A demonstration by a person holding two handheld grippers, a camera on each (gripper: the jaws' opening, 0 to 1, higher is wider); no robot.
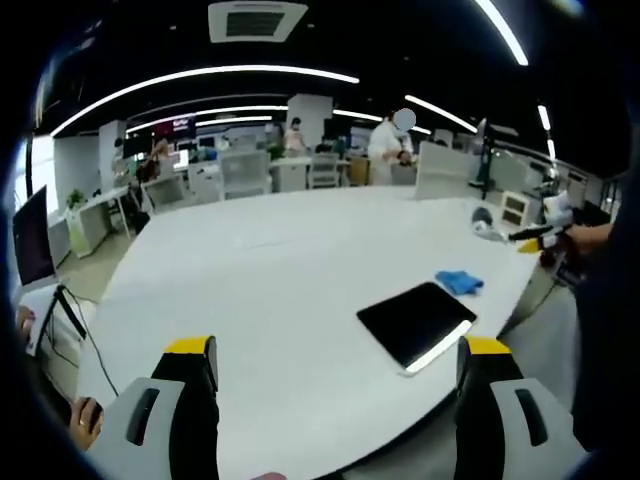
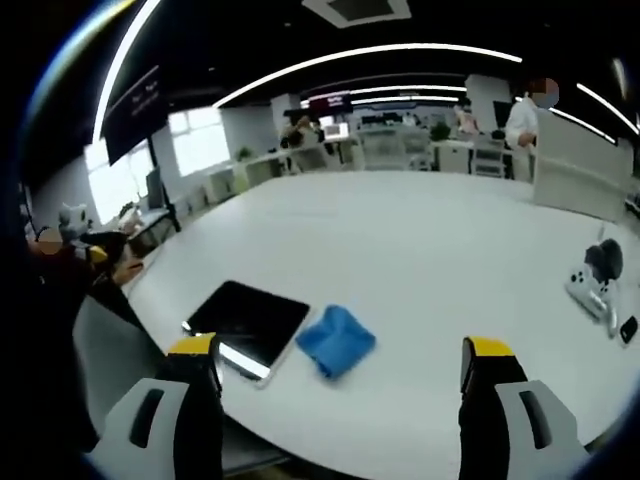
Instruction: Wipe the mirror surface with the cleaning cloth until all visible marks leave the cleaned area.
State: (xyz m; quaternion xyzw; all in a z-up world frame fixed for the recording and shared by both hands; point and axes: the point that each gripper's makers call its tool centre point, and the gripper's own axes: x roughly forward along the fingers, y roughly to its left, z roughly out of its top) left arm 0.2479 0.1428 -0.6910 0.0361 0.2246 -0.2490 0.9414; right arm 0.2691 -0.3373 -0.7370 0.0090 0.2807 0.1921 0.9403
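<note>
The left gripper (image 1: 335, 365) stands with its jaws spread wide and nothing between them, hovering over the near edge of the white table (image 1: 260, 270). The right gripper (image 2: 340, 365) is likewise spread and empty, above the table's rim on its own side. Neither touches anything.

Just beyond the right jaws lies the blue cleaning cloth (image 2: 336, 342), crumpled, right beside the mirror (image 2: 248, 320) (a flat dark rectangular slab with a bright edge). In the left gripper view the mirror (image 1: 415, 323) sits close to the table's edge, with the cloth (image 1: 460, 282) just past it.

The risks start there. The mirror lies flat, unheld and near the rim, so a sideways wipe may push it along or off the table unless the other gripper steadies it. The cloth is bunched, so a shallow pinch may catch only a fold and drop it mid-stroke. I cannot make out any marks on the dark surface from here, so patches could be missed.
</note>
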